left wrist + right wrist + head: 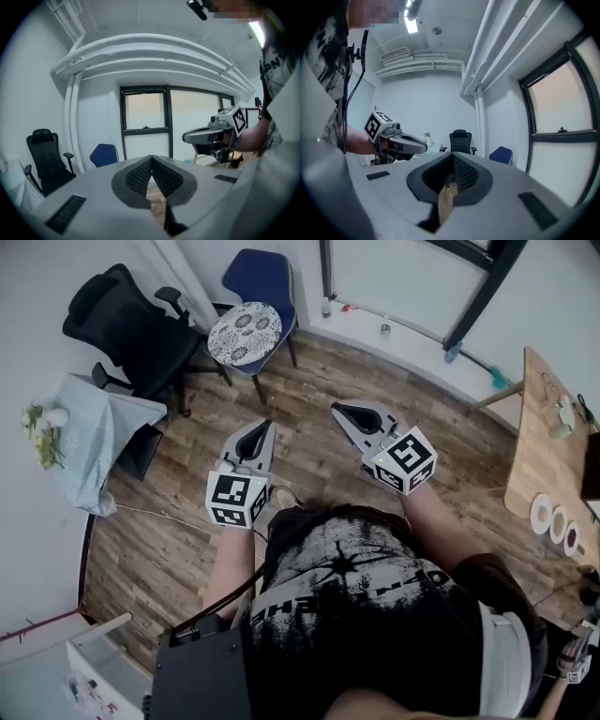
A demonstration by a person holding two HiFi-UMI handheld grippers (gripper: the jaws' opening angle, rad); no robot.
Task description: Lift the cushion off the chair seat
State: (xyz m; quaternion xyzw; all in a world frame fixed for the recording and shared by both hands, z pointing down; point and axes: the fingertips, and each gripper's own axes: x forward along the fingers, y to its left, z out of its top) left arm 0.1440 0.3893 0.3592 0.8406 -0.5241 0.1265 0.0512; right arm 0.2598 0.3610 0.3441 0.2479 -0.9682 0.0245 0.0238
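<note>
My left gripper (264,427) and right gripper (338,410) point forward, jaws closed, empty; the round cushion (245,333) lies flat on the chair (266,277).

My head camera sits high and looks steeply down over my chest at the wooden floor (309,381). My left tool (263,429) and right tool (341,412) lie close below it, while the blue chair (262,287) and black office chair (131,324) stand far off near the top edge. The camera on my left tool looks along its jaws, a little below level, toward the window wall (145,117), with its own jaws filling the lower frame. The one on my right tool faces level, turned a little toward my left. Both tool views share the two chairs, small and distant, and each catches the other tool close at its side.
</note>
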